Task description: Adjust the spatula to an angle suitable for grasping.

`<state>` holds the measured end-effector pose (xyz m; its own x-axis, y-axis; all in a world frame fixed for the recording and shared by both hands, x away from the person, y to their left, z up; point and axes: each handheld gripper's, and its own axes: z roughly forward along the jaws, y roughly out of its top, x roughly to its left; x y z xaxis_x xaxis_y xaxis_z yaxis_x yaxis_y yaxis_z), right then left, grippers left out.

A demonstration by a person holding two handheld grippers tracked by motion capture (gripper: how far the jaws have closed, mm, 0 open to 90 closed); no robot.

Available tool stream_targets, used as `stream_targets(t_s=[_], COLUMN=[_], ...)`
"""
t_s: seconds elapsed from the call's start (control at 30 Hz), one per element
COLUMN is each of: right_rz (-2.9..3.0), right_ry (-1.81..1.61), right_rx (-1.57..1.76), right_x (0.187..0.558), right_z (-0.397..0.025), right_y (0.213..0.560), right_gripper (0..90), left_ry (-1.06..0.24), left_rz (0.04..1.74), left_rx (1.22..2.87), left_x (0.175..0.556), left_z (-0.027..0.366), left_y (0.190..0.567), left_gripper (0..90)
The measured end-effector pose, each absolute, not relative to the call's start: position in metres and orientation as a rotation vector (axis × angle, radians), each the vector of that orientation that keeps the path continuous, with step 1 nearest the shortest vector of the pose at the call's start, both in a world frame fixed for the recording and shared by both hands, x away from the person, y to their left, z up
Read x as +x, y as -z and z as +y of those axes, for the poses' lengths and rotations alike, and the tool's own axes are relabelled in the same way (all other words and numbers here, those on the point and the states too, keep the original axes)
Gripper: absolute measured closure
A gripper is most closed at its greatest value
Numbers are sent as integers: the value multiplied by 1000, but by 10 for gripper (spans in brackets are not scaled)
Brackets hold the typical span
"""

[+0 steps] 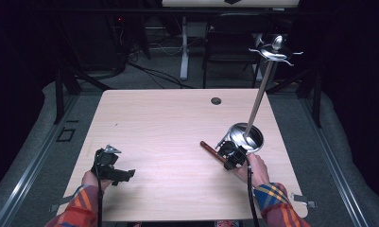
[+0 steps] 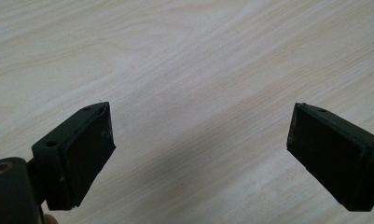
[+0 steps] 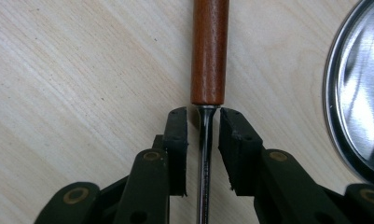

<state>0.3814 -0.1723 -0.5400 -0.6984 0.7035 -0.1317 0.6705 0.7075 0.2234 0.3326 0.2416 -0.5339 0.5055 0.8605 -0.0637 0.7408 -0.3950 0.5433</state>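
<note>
Left gripper (image 1: 125, 176), lower left of the high view: jaws wide apart, holding nothing, over bare table (image 1: 168, 123). Right gripper (image 3: 203, 122), lower centre: jaws narrowly parted, straddling the utensil's metal shank (image 3: 204, 154) just below its wooden handle (image 3: 209, 51); contact unclear. Steel container (image 1: 246, 135) beyond, right of centre.

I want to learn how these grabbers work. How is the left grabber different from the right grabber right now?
The left gripper has its jaws spread wide with nothing between them; the right gripper has its jaws nearly closed around the thin metal shaft of a wooden-handled tool. The left hovers over bare table; the right sits beside a shiny metal bowl. Both have two black jaws.
</note>
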Motion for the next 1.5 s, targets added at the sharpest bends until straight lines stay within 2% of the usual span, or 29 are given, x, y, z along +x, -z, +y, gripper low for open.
stream_targets(t_s=[0.57, 1.5], right_rz=[2707, 2706], right_ry=[-161, -222], right_rx=[1060, 1049], right_x=[382, 381], right_z=[-171, -176], right_y=[541, 537], right_gripper=[803, 842], left_ry=[-320, -306], left_rz=[1296, 1284], left_rx=[2252, 2258], left_x=[332, 336], left_z=[238, 234], left_y=[533, 534], left_gripper=[72, 72])
